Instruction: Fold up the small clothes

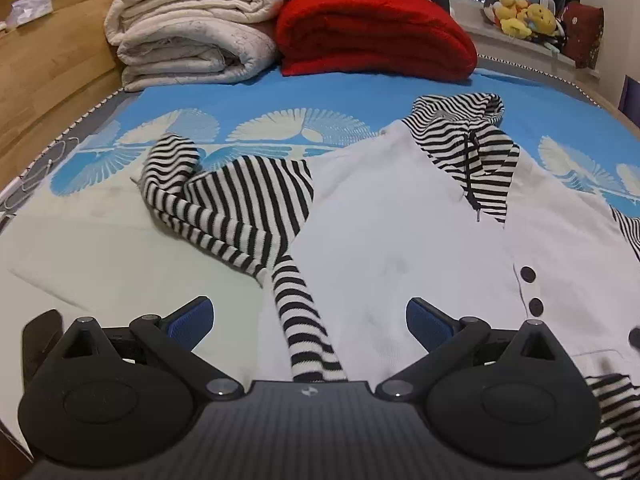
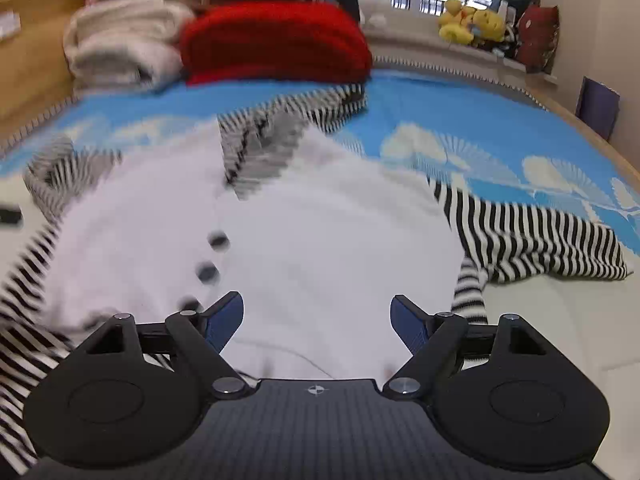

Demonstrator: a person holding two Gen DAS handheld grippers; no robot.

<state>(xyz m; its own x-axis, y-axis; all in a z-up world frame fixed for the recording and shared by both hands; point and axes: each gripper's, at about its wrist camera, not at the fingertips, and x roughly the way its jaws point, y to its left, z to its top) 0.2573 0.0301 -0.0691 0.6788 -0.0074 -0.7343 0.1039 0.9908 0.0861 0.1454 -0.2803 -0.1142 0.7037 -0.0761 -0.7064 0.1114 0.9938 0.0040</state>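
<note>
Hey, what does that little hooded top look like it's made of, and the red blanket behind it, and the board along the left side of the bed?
Hooded top: soft matte knit, probably cotton; fine ribbing shows on the striped sleeve, and it drapes limply.
Red blanket: thick, fuzzy fabric, perhaps fleece or chunky knit; the folds are plump and matte.
Side board: light wood or wood veneer, smooth with a slight sheen and visible grain.

Each gripper, left [image 1: 310, 322] and right [image 2: 317, 318], is matte black with two round hubs, silver screws and a ribbed base. Blue textured pads [image 1: 190, 326] line the fingers; a small crosshair mark sits at 12 o'clock on the base.
</note>
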